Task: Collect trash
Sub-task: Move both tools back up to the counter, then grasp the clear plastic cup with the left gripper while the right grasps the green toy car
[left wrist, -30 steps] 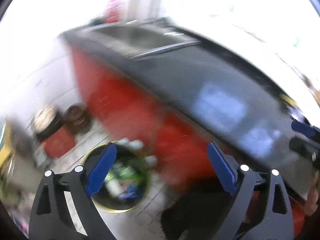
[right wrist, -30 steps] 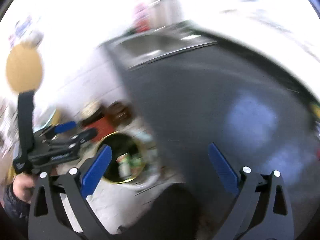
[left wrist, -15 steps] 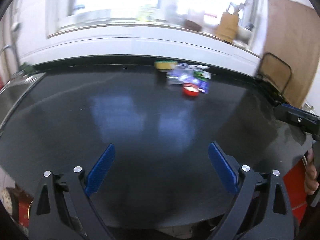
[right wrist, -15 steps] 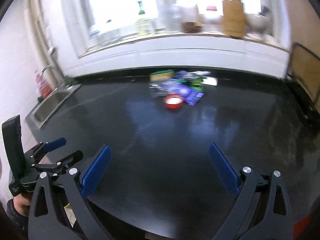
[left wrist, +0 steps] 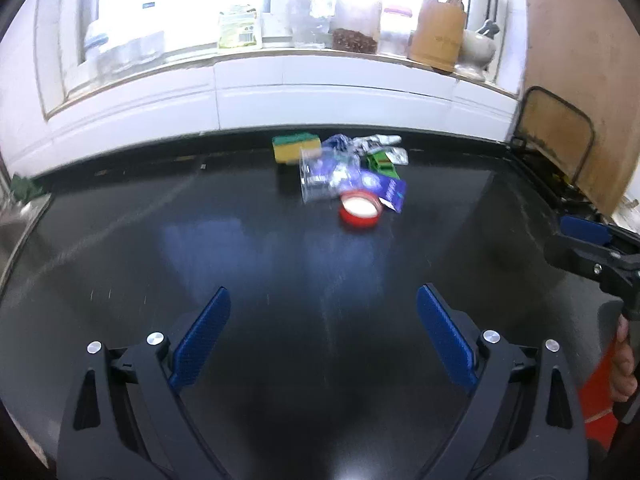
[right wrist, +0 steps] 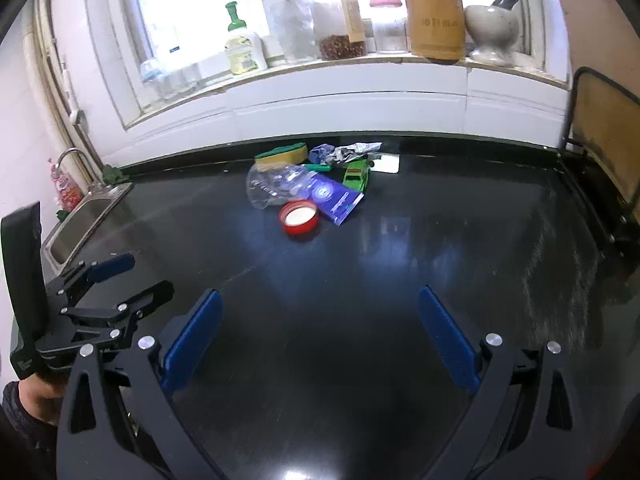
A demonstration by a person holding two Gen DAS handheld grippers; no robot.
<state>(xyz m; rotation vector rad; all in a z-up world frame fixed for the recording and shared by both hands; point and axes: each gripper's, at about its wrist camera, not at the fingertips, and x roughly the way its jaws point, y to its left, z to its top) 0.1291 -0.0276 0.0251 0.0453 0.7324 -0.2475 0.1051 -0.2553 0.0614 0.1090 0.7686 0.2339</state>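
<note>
Left wrist: left gripper (left wrist: 322, 334) wide apart, empty; right gripper (right wrist: 320, 334) same.

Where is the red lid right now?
The red lid lies on the black counter, at the front of the trash pile, touching the blue packet on its right and just below the clear plastic cup.

left tool (left wrist: 322, 332) — black frame, blue pads, silver screws | right tool (right wrist: 320, 332) — same black-and-blue build | dark sleeve (right wrist: 18, 412) at the left hand
</note>
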